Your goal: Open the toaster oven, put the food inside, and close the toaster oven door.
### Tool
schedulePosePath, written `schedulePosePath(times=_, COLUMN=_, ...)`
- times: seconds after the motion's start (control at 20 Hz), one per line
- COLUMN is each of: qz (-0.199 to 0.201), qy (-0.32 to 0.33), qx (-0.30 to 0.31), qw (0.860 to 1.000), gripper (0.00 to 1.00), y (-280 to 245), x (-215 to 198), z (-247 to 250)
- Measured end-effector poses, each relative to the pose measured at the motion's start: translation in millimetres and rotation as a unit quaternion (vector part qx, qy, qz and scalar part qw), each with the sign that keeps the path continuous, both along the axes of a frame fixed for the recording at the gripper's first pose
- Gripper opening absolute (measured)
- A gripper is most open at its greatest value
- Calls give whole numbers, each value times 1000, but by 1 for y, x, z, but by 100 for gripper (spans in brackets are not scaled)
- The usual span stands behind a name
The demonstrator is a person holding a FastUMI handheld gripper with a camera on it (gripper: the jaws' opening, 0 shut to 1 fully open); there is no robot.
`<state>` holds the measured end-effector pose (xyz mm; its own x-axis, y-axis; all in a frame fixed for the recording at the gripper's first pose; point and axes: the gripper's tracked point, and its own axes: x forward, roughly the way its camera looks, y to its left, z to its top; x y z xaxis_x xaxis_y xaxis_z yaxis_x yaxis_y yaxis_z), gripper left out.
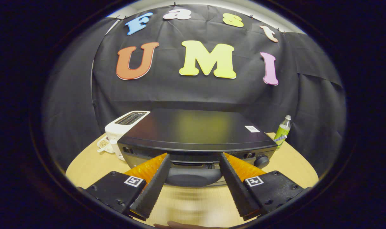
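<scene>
Gripper view, lower centre of the frame: the tool (194,159) is spread wide and holds nothing, its fingers (153,186) reaching toward the front of the toaster oven (196,130), which sits mid-frame on the worktop (294,159). Their tips flank the top edge of the door (193,176), seemingly lined up for the door. I cannot tell whether it is shut.

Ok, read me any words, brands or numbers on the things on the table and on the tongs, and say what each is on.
White sticker on the toaster oven top: too small to read.
Green bottle: its print is too small to read.
Square tags on the tongs: black-and-white patterns, no words.
Nothing legible there. The tongs are open, tips at the oven's front.
</scene>
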<state>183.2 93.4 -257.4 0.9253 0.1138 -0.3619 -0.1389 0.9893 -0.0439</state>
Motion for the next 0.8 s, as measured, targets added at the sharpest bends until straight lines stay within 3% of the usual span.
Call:
schedulePosePath(times=0.25, qz=7, qy=9, qx=38, qw=999, gripper=100, y=-7, x=-36, z=-19)
schedulePosePath(times=0.8, qz=14, qy=-7, qx=16, qw=1000, gripper=100, y=-25, x=-89, z=-71)
